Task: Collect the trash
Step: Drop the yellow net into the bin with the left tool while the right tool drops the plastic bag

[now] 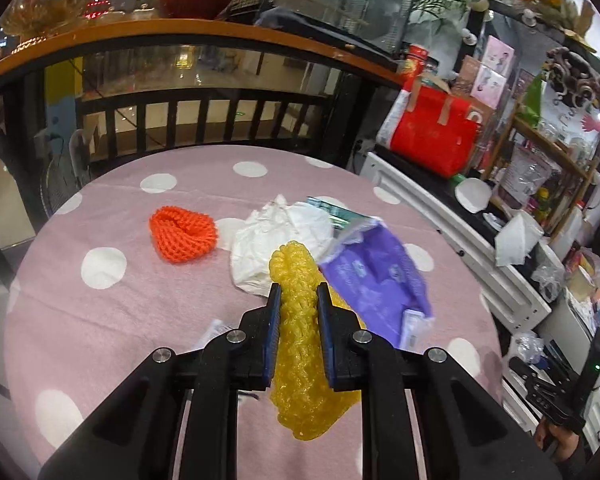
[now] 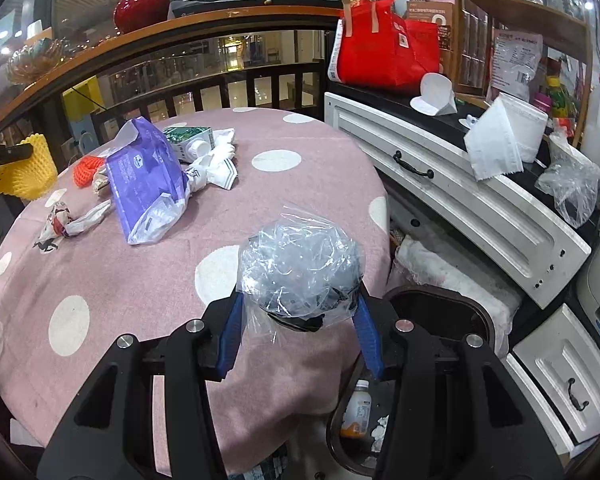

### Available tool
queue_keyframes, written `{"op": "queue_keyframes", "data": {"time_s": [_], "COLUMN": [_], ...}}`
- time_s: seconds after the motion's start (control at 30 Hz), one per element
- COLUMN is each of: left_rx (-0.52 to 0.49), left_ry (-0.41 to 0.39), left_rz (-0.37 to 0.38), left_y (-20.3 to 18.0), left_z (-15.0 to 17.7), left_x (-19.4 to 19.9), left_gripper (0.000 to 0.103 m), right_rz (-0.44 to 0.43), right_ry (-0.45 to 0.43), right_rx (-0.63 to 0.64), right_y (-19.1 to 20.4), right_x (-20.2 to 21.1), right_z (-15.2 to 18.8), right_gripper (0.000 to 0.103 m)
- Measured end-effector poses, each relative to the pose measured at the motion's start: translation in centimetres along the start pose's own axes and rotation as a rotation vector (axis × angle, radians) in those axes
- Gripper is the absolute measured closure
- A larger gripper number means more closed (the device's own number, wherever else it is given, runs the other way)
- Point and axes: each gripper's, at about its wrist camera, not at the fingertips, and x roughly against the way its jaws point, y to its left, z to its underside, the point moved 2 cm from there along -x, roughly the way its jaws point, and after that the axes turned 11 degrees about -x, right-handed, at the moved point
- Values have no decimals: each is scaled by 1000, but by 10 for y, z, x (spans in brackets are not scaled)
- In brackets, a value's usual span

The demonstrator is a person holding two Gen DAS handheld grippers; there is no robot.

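Both wrist cameras look steeply down along their fingers, close over the shared polka-dot table (image 1: 112,304).

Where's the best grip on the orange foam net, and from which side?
Judging by its pose, pinch the raised folded rim of the orange foam net from above. It lies slumped and open on the tablecloth, apart from the white wrapper, so its left side is free. It looks soft enough to squash.

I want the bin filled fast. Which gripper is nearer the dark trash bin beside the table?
Right. The right gripper, shut on a crumpled clear plastic bag, is at the table edge just above the dark trash bin. The left gripper holds a yellow foam net over the table's far side.
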Motion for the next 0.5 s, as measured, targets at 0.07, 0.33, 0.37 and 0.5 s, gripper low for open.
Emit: {"op": "queue_keyframes", "data": {"time_s": [0.07,0.33,0.37,0.5], "left_rx": [-20,-136,-153,-228], "left_ry": [-8,5,12,42], "left_rz": [41,223,248,326], "left_y": [-18,-98,-110,-159], "left_z": [3,13,15,23], "left_x": [5,3,2,-10], "left_gripper": [86,85,85,85], "right_rz": [8,126,141,177], "right_ry": [2,54,66,152], "right_rx": [-26,-135,-145,-208], "right_y": [-13,-81,-89,-122], "right_x": [6,14,12,-7], "right_z": [3,21,25,43], "right_gripper": [54,54,54,54]}}
